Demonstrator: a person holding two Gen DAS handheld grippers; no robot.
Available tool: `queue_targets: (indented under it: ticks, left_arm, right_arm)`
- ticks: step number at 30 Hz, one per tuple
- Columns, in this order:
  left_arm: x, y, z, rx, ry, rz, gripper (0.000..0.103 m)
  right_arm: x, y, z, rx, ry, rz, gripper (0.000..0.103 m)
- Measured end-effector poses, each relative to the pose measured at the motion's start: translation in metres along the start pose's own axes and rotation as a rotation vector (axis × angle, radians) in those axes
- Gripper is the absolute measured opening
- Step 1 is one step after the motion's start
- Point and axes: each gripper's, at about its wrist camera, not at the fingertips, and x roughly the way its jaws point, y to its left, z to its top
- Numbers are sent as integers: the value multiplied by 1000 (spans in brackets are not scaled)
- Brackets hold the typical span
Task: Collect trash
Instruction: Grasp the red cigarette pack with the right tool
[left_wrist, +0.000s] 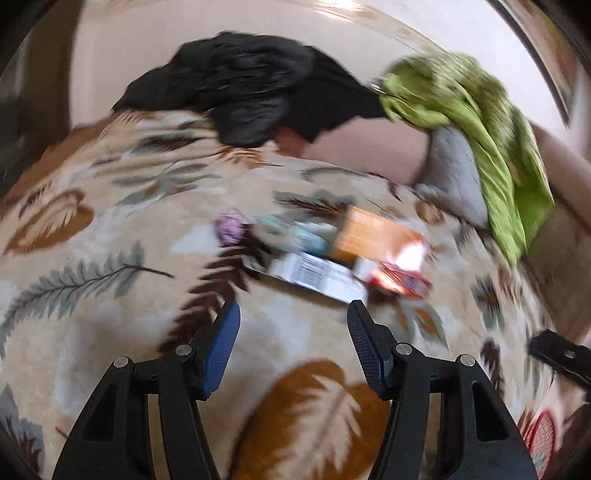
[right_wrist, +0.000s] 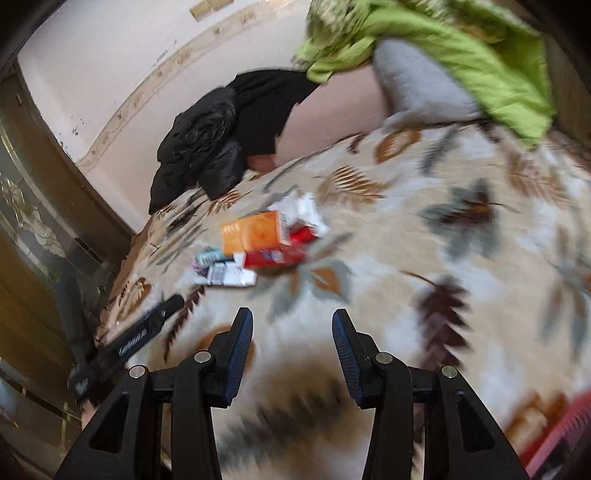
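A: Where's the trash?

B: Heaped mid-bed (left_wrist: 110, 332) on the leaf-print blanket: one orange box (left_wrist: 373, 236), one red pack (left_wrist: 402, 280), one white pack (left_wrist: 317, 275) with a barcode, one purple wad (left_wrist: 231, 229), a bluish wrapper (left_wrist: 295, 230).

A: Any containers? Readable labels?

B: No bin showing. All writing is too blurred to read.

A: The grippers?

B: The left hand-held gripper (left_wrist: 293, 314) is released, nothing between its fingers, just short of the white pack. The right hand-held gripper (right_wrist: 292, 321) is also released and empty, nearer than the heap.

A: Else?

B: One black jacket (left_wrist: 236, 88), one green cloth (left_wrist: 480, 129), one grey pillow (left_wrist: 456, 173) by the wall.
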Motion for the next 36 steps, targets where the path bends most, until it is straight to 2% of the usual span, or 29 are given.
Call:
queue_targets:
  ticks: [6, 10, 12, 14, 16, 18, 19, 21, 25, 29, 32, 36]
  left_arm:
    - [9, 28, 9, -71, -22, 94, 59]
    - [14, 40, 13, -120, -12, 107, 59]
    - [14, 45, 15, -137, -17, 107, 59]
    - [14, 50, 17, -147, -20, 115, 59]
    - [10, 58, 19, -177, -32, 114, 59]
    - [7, 64, 21, -198, -45, 122, 59]
    - [6, 66, 21, -208, -49, 123, 59]
    - [3, 68, 21, -222, -54, 128, 59]
    - [5, 62, 19, -204, -36, 109, 59]
    - [10, 58, 18, -203, -21, 99, 59]
    - [12, 56, 17, -200, -20, 99, 59]
    - [12, 57, 17, -191, -17, 103, 59]
  right_arm:
    - [88, -4, 62, 136, 6, 45, 48]
    - [130, -9, 77, 185, 43, 27, 49]
    - [144, -6, 69, 210, 88, 47, 49]
    - [145, 5, 54, 220, 149, 128, 49]
    - [137, 28, 34, 167, 199, 201, 49]
    - [128, 52, 6, 106, 285, 270, 49]
    - [120, 57, -5, 114, 303, 333, 49]
    - [107, 56, -15, 137, 294, 387, 49]
    - [83, 33, -3, 133, 157, 314, 49]
    - [82, -1, 12, 145, 65, 150, 49]
    - [101, -15, 12, 164, 96, 100, 49]
    - [116, -14, 4, 210, 176, 179, 49]
